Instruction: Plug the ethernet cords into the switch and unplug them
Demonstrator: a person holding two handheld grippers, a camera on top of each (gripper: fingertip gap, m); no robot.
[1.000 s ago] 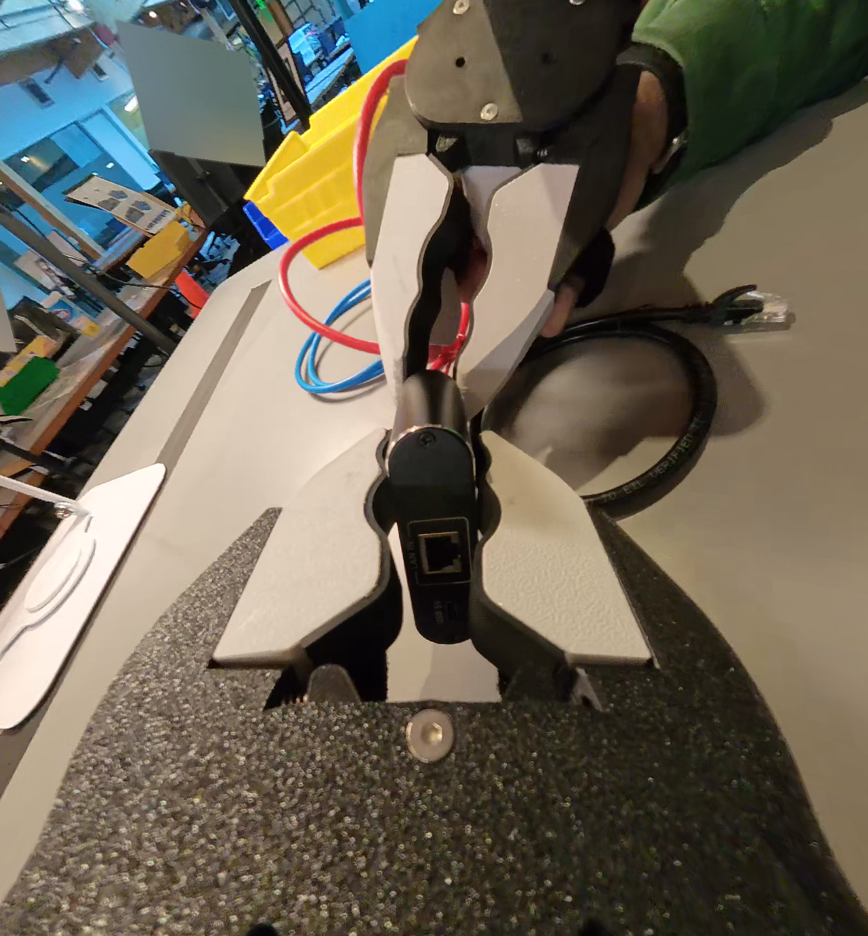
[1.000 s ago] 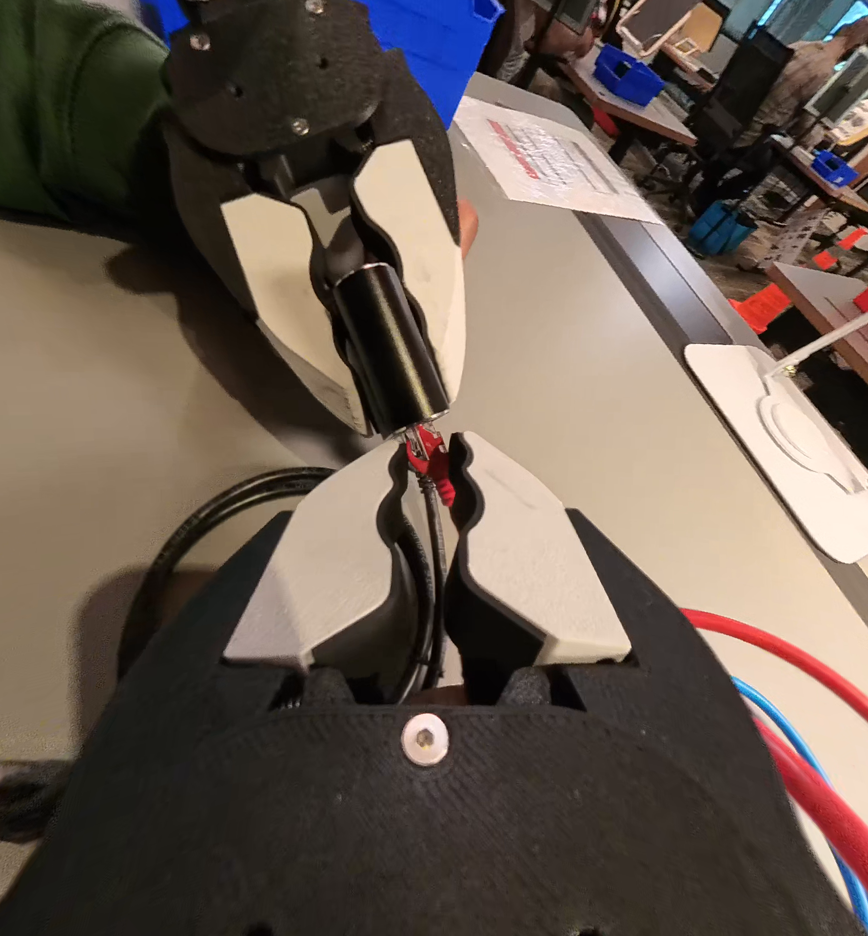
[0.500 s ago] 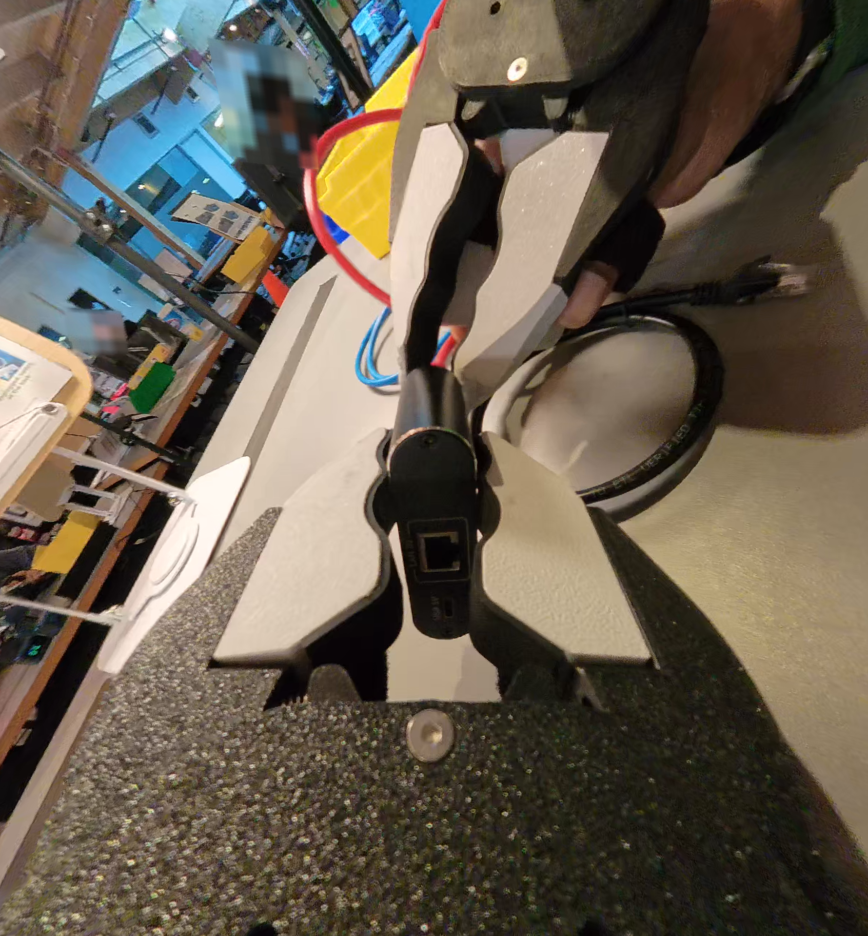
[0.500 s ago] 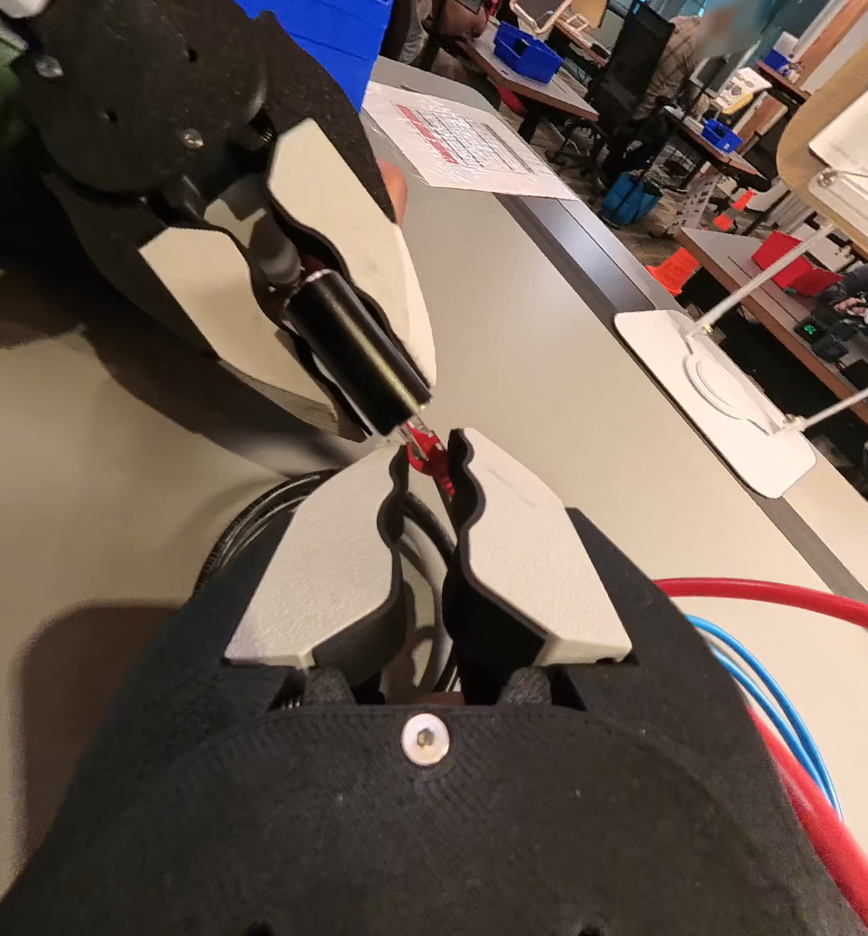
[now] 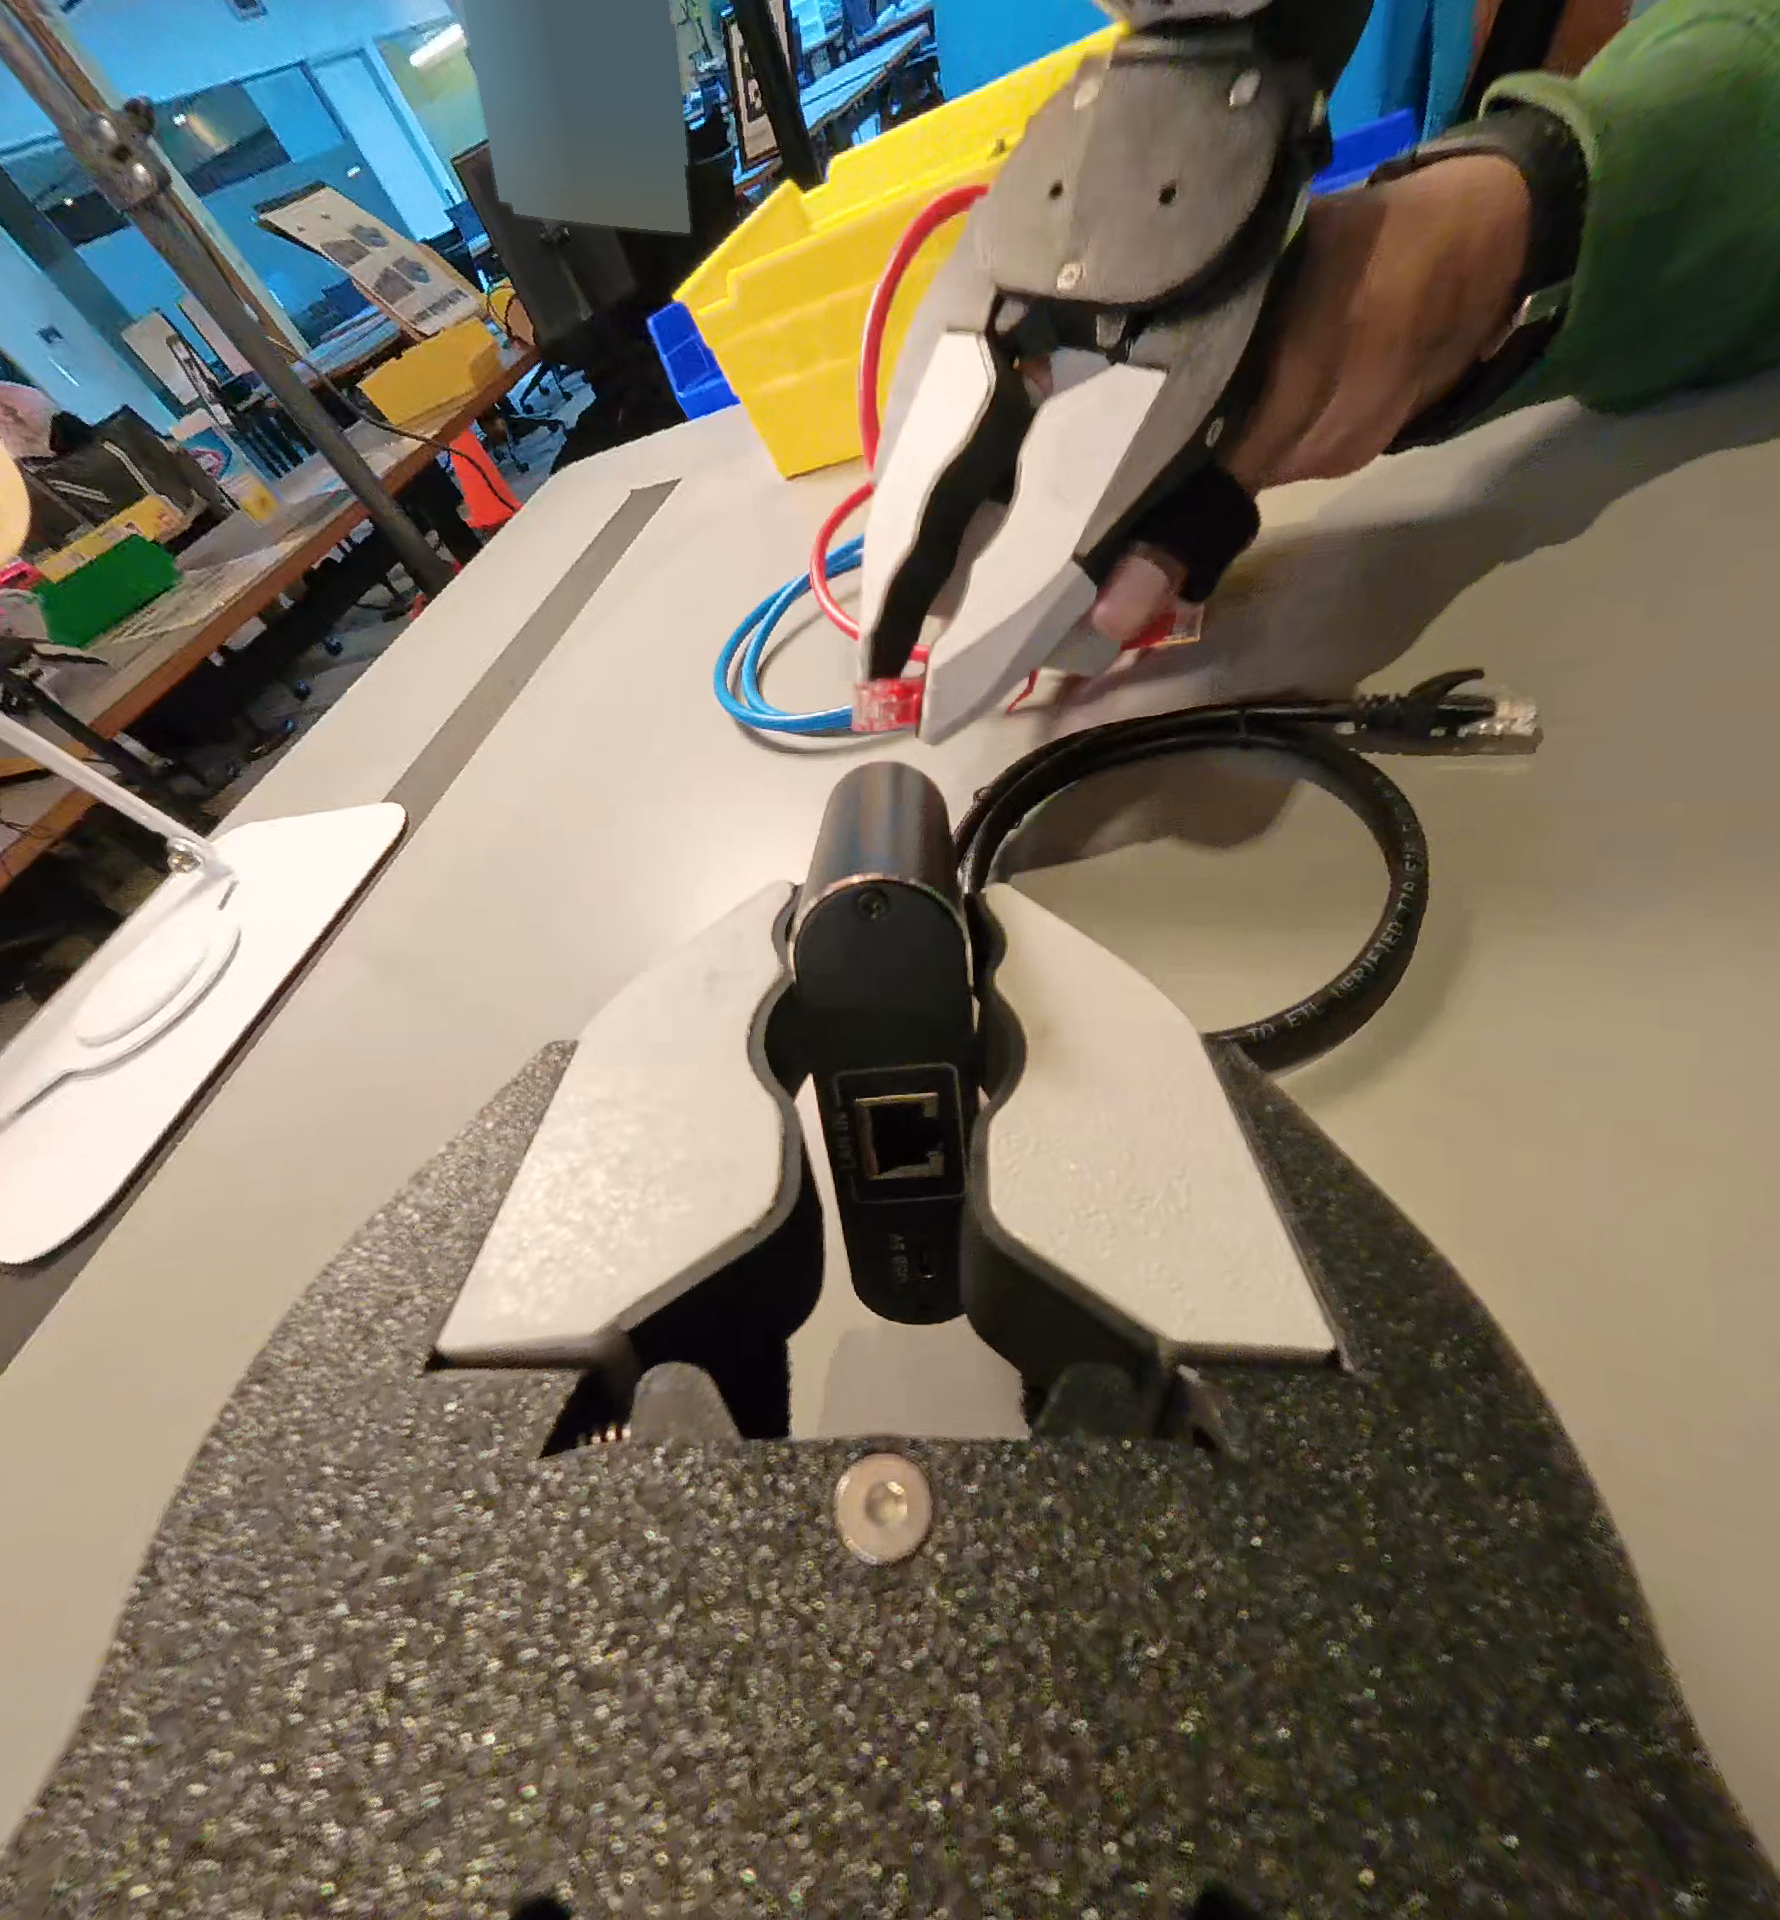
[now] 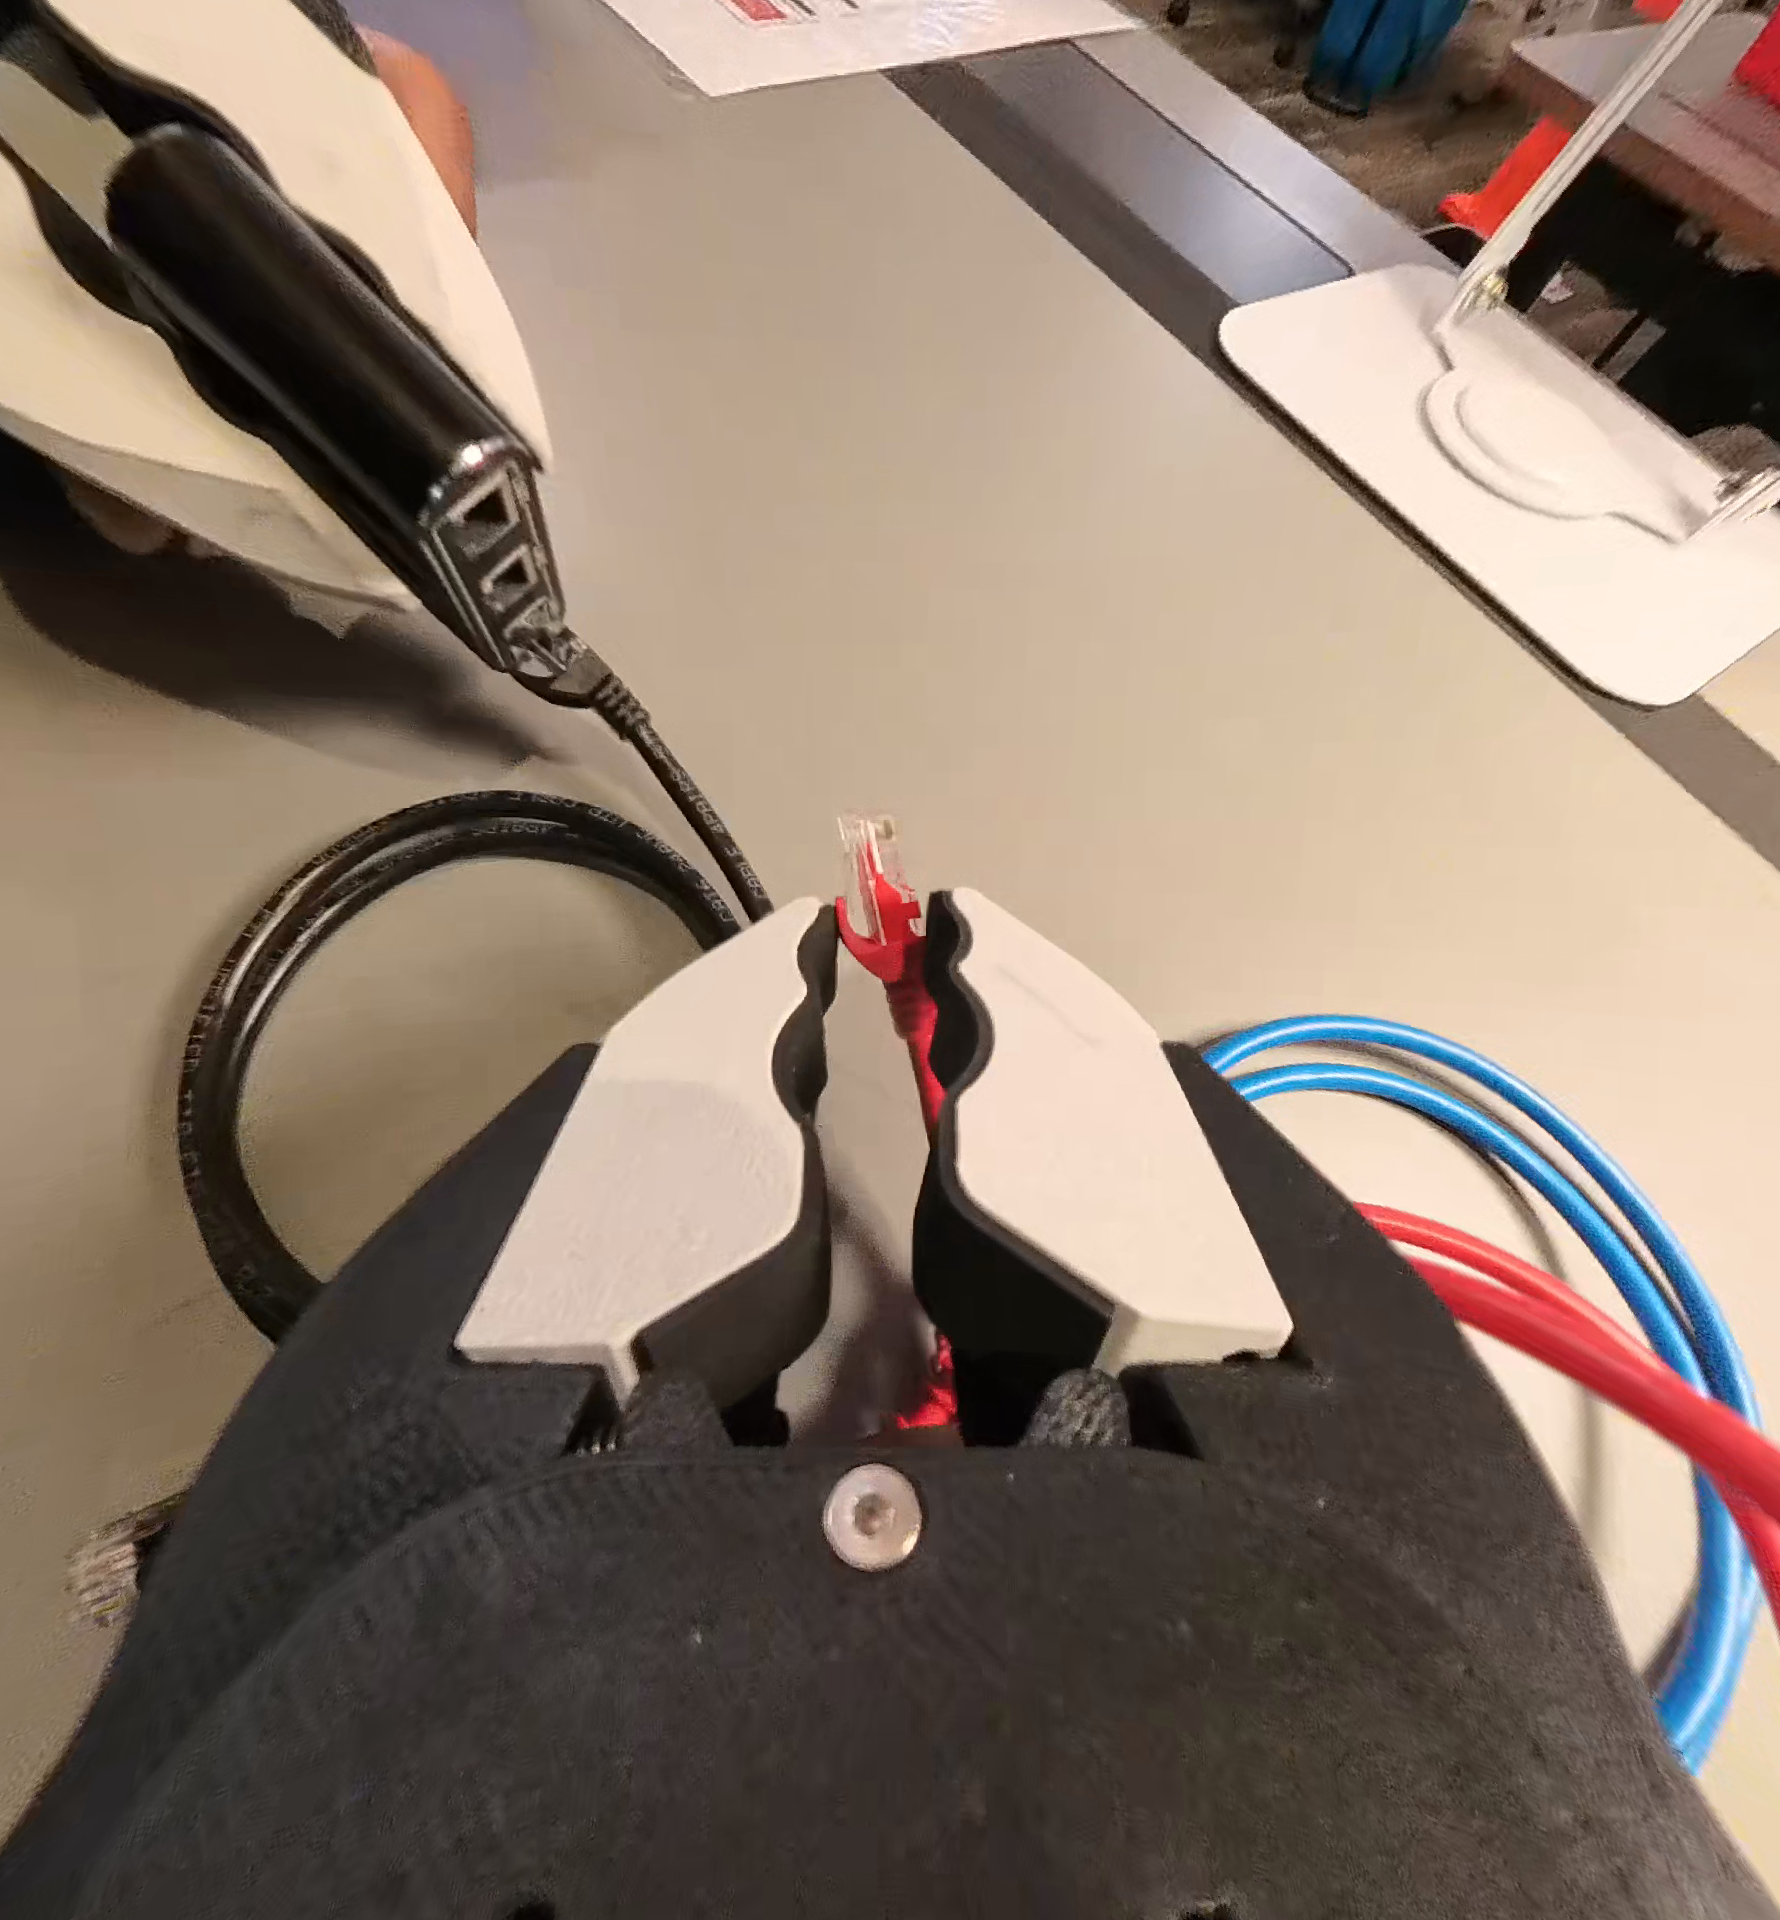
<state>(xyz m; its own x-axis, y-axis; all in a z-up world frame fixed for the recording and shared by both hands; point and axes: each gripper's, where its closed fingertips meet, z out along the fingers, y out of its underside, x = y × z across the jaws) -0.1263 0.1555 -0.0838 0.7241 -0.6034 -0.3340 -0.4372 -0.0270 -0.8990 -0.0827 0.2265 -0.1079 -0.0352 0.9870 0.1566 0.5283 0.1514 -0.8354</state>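
Left gripper [image 5: 884, 914] clamps the black switch [image 5: 884, 1039] mid-table, right gripper [image 6: 878, 914] pinches the red plug [image 6: 873, 883] just beyond it, so line it square with an empty port.

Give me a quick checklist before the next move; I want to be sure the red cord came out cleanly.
1. Red plug free of the switch: ok, a clear gap lies between them.
2. Right gripper holding the red plug: ok, fingers pinch its boot.
3. Left gripper holding the switch: ok, fingers clamp its body.
4. Black cord in the switch: ok, seated in the bottom port.
5. Upper two ports empty: ok.
6. Red plug's latch tab unbroken: cannot tell.
7. Blue cord clear: ok, lying on the table.
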